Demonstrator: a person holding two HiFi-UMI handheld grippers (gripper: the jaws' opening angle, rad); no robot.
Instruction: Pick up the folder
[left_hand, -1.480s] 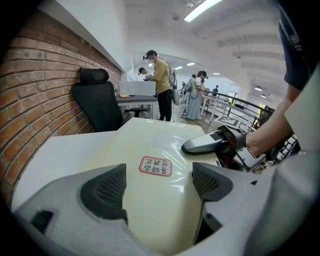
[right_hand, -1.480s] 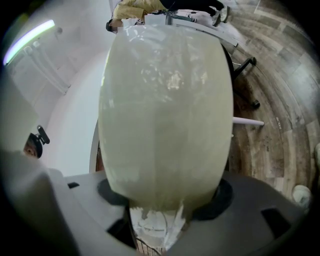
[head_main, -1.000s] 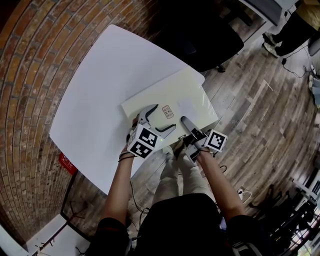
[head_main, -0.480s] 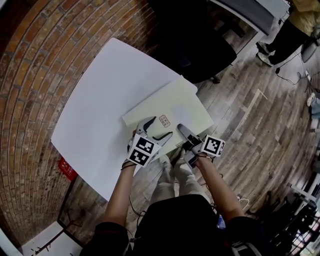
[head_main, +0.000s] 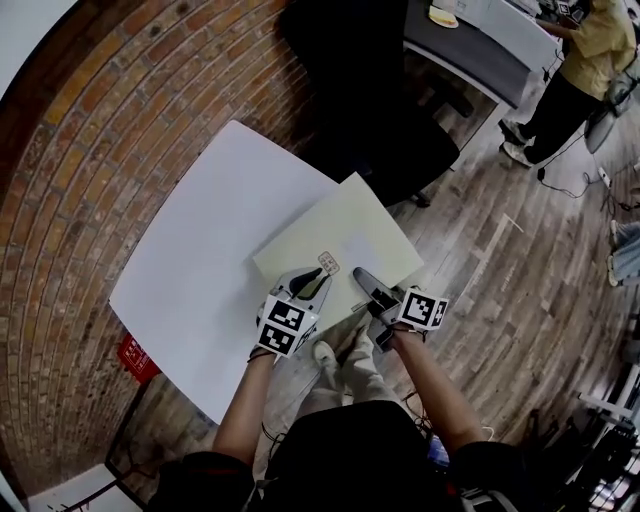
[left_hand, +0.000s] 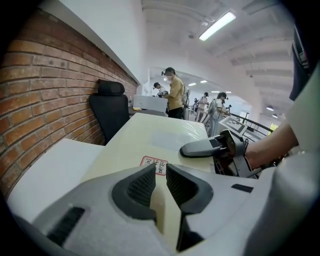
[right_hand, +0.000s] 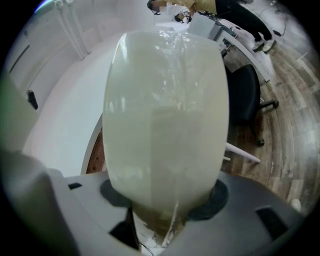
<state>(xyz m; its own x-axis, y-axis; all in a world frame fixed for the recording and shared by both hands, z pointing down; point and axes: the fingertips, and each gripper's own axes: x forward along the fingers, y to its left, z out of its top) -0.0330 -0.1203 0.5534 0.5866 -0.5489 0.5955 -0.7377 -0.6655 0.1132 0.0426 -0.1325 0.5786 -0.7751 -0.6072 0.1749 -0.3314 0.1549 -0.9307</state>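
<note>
Right gripper view, folder (right_hand: 165, 100) seemingly hides tongs (right_hand: 168, 196)

The folder (head_main: 350, 230) sits over the table's (head_main: 190, 270) right part, with a chair (head_main: 400, 110) behind it

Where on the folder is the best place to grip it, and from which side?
Probably its near edge, from the person's side. The folder is thin and broad on the white table, and that edge juts past the table's rim, so one jaw can pass under and one over.
</note>
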